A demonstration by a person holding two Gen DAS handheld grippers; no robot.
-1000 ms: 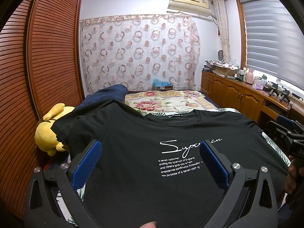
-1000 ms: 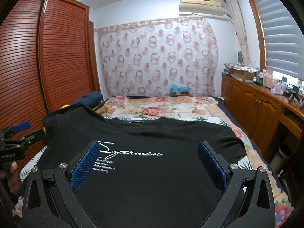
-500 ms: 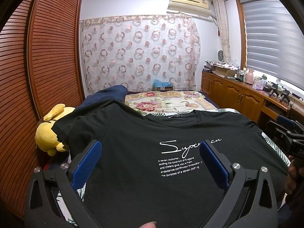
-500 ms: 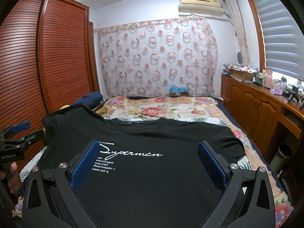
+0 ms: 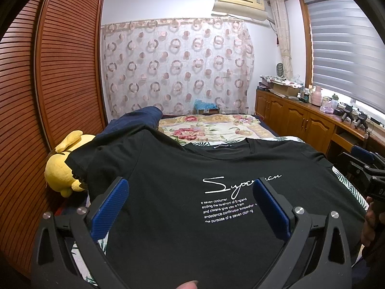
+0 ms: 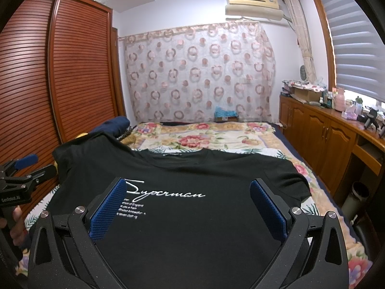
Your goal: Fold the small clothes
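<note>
A soft black T-shirt (image 5: pixel 182 192) with white script lies flat, face up, on the floral bed (image 6: pixel 216 139). The left tool (image 5: pixel 190 207) and right tool (image 6: pixel 187 204) hover above it, ribbed blue pads spread wide, gripping nothing.

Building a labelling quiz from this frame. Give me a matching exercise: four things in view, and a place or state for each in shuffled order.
Things:
1. black T-shirt with white script print
2. yellow plush toy
3. cream wall air conditioner
4. left gripper

Places or states:
A. mounted high on the wall above the patterned curtain
B. open, above the shirt
C. spread flat, print side up, on the floral bed cover
D. beside the slatted wooden wardrobe door, partly under a shirt sleeve

Pairs: 1-C, 2-D, 3-A, 4-B
</note>
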